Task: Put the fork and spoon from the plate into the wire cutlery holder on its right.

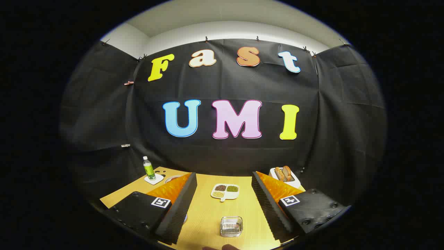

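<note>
In the gripper view the gripper (223,205) hangs above a yellow wooden table (204,215) with its two fingers spread wide apart and nothing between them. Between the fingers and close in sits the wire cutlery holder (231,226), a small square basket of thin wire that looks empty from here. Beyond it, further along the table and also between the fingers, lies a white divided dish (225,191) holding four sorts of grain or beans. Just behind the left finger a curved white rim peeks out, likely the plate (172,178); the fork and spoon cannot be seen, so they probably lie on the part that the finger hides, to the holder's left. Beyond the left finger a green bottle (148,169) stands on a white coaster, and beyond the right finger a white toaster (285,174) carries two slices of bread. As a judgement, the fork and spoon should be light, stiff and smooth, flat against the plate and so hard to get under; they are apt to slide or pivot in the grip. Taking each across the handle near its balance point, with both fingers pressing on the narrow sides, seems safest, and the light holder may shift if a utensil is dropped in roughly.
</note>
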A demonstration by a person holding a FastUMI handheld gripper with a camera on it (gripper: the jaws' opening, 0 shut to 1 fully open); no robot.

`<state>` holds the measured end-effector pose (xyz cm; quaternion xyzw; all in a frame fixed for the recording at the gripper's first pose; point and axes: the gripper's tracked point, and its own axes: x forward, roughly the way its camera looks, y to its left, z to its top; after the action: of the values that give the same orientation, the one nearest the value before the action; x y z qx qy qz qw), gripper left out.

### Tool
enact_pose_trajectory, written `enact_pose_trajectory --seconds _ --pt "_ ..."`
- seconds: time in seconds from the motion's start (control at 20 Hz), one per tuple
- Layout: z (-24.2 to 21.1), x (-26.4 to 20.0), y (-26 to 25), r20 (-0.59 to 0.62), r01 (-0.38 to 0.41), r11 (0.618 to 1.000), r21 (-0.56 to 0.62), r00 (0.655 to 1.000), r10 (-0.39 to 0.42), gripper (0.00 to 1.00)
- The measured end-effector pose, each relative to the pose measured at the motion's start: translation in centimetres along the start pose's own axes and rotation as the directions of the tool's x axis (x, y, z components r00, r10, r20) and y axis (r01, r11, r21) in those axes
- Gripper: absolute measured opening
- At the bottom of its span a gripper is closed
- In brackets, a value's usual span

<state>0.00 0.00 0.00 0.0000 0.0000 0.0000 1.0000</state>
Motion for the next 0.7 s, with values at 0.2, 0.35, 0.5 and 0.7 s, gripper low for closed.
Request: enact_pose_trajectory --seconds 0.2,0.35,0.5,0.7 --pt "-0.4 0.5 0.8 -0.032 -0.004 1.0 -0.004 0.999 0.004 0.98" --pt "-0.3 0.9 1.7 -0.047 -0.017 1.0 -0.003 0.999 0.017 0.99" --pt "-0.7 1.7 2.3 -0.078 0.002 1.0 0.008 0.997 -0.001 0.99" --pt "0.1 2.9 2.8 -0.062 0.041 0.999 0.006 0.997 -0.041 0.99"
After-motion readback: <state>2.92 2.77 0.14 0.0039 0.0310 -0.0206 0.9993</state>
